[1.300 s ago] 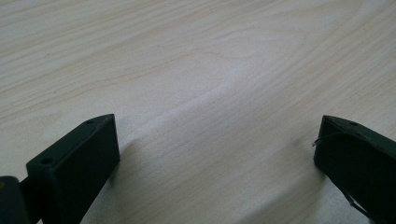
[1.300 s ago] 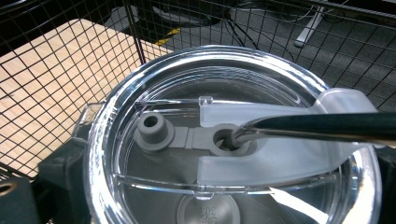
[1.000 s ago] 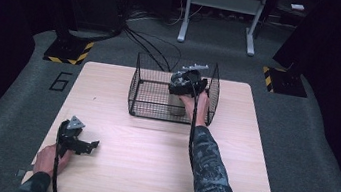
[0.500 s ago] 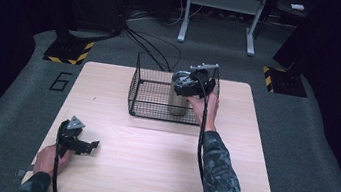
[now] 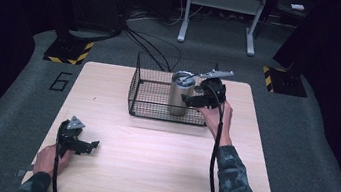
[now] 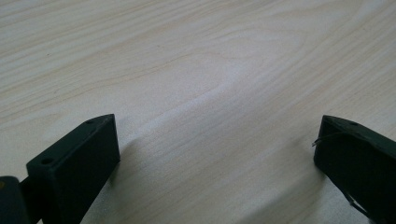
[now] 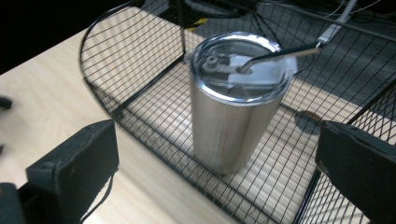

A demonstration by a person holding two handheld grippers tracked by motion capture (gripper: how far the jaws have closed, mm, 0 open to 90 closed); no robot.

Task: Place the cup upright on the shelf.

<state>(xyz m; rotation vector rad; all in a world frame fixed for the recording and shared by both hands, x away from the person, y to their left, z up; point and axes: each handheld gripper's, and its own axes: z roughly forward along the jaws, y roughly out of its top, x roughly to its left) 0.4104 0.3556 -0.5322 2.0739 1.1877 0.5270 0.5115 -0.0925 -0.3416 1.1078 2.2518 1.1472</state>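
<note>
A steel tumbler (image 5: 177,94) with a clear lid and a metal straw (image 7: 280,52) stands upright inside a black wire basket (image 5: 148,98) at the table's far middle. My right gripper (image 5: 189,98) hovers at the basket's right side, open, its jaws pointing at the tumbler (image 7: 231,116) from just short of it. In the right gripper view the right gripper (image 7: 217,137) has its jaws wide apart with nothing between them. My left gripper (image 5: 92,145) rests open near the table's front left, over bare wood. The left gripper (image 6: 217,140) holds nothing.
The light wooden table (image 5: 149,158) is bare in front of the basket (image 7: 140,60). Cables and a metal stand's legs (image 5: 220,17) lie on the grey floor behind the table. Yellow-black floor markers (image 5: 66,51) sit at both far corners.
My right gripper has drawn back to the right and lower, off the top of the tumbler, which now stands alone in the basket. The left gripper has stayed put.
</note>
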